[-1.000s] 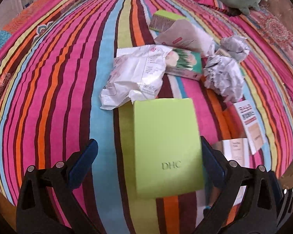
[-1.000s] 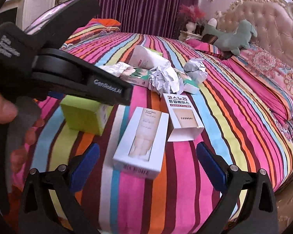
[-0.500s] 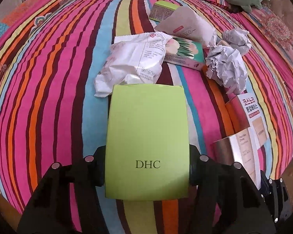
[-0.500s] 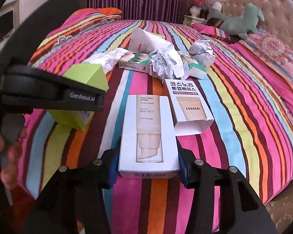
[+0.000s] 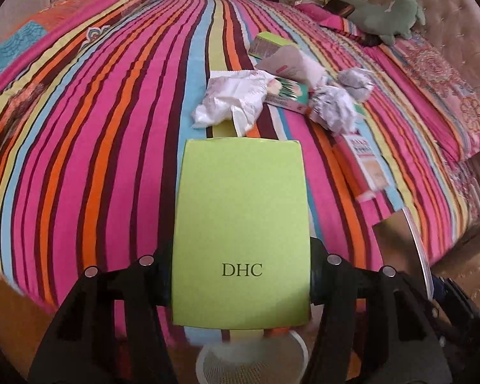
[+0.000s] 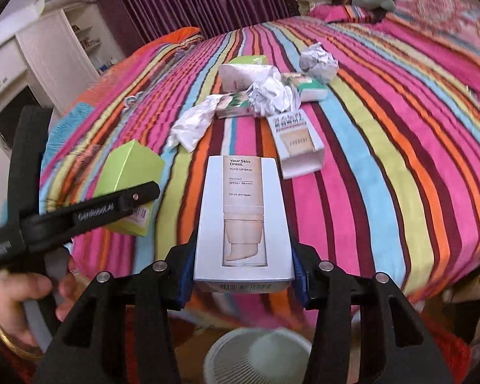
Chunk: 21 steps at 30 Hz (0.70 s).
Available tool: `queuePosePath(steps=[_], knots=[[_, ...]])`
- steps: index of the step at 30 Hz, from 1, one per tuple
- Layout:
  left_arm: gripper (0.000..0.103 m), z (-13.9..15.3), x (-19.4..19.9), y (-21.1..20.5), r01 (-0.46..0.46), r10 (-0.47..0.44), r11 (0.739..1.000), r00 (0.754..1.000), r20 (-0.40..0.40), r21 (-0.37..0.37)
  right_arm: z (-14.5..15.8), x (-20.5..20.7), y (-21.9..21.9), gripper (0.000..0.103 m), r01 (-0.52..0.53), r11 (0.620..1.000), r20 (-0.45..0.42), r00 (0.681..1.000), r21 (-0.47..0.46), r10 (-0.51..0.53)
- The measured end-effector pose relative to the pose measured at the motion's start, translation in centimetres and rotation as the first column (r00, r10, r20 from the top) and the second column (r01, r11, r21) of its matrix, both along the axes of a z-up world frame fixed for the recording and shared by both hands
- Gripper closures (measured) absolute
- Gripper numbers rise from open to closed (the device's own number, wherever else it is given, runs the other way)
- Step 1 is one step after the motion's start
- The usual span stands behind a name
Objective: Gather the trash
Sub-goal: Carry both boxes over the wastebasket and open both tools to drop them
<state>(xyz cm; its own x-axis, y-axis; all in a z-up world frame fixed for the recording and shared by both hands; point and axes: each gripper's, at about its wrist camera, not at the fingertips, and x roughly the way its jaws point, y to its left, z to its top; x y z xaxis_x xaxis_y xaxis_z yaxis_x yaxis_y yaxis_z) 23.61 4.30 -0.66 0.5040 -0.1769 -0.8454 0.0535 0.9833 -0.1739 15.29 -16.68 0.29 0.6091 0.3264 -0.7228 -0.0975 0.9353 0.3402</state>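
My left gripper (image 5: 240,275) is shut on a lime-green DHC box (image 5: 240,230), held up off the striped bed (image 5: 96,128). In the right wrist view the same green box (image 6: 128,172) sits in the left gripper (image 6: 80,214) at the left. My right gripper (image 6: 243,275) is shut on a white skin-base box (image 6: 243,217), also clear of the bed. A white mesh bin (image 6: 214,352) shows below both held boxes, at the bottom edge. On the bed lie two crumpled paper balls (image 5: 332,108), a white wrapper (image 5: 233,96) and a pink-and-white carton (image 5: 366,160).
A green plush toy (image 5: 380,12) and a tufted headboard (image 5: 448,32) are at the far right. A white wardrobe (image 6: 48,51) stands left of the bed. A person's hand (image 6: 16,291) grips the left tool's handle. The bed's near edge runs just ahead of the bin (image 5: 204,355).
Both grippers went from open to shut, the left on the green box and the right on the white box. Both boxes then rose off the bed and came back past its near edge, above the bin.
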Motion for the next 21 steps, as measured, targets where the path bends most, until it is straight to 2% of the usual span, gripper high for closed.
queuePosePath(steps=[4,6,8,12,16,18,21], knots=[[0.046,0.2,-4.5,0.1,0.032,-0.032,0.999,0.999,0.006,-0.011,0.0,-3.2,-1.0,0.057,-0.013,0.998,-0.052,0.999,0.054,0.016],[0.046,-0.2,-6.8,0.0,0.051,-0.051,0.999,0.999,0.001,-0.01,-0.3,-4.5,-1.1,0.057,-0.016,0.999,-0.069,0.997,0.044,0.019],[0.046,-0.8,-9.1,-0.3,0.072,-0.072,0.997,0.997,-0.02,-0.01,-1.1,-5.8,-1.1,0.057,-0.013,0.999,-0.098,0.995,0.029,0.015],[0.046,-2.8,-12.4,-1.1,0.108,-0.106,0.994,0.992,-0.073,0.014,-3.4,-7.9,-1.7,0.057,0.011,0.998,-0.183,0.983,0.064,0.001],[0.046,-6.9,-14.7,-2.1,0.132,-0.123,0.991,0.974,-0.19,0.034,-6.4,-9.4,-1.3,0.057,0.011,0.998,-0.304,0.953,0.057,0.007],[0.046,-9.4,-15.2,-2.4,0.126,-0.114,0.992,0.958,-0.263,0.027,-8.9,-9.7,-1.2,0.057,0.013,0.997,-0.396,0.918,0.07,0.016],[0.046,-14.2,-15.9,-2.7,0.117,-0.102,0.993,0.903,-0.417,0.011,-12.2,-9.8,-1.3,0.057,0.041,0.994,-0.508,0.861,0.103,0.017]])
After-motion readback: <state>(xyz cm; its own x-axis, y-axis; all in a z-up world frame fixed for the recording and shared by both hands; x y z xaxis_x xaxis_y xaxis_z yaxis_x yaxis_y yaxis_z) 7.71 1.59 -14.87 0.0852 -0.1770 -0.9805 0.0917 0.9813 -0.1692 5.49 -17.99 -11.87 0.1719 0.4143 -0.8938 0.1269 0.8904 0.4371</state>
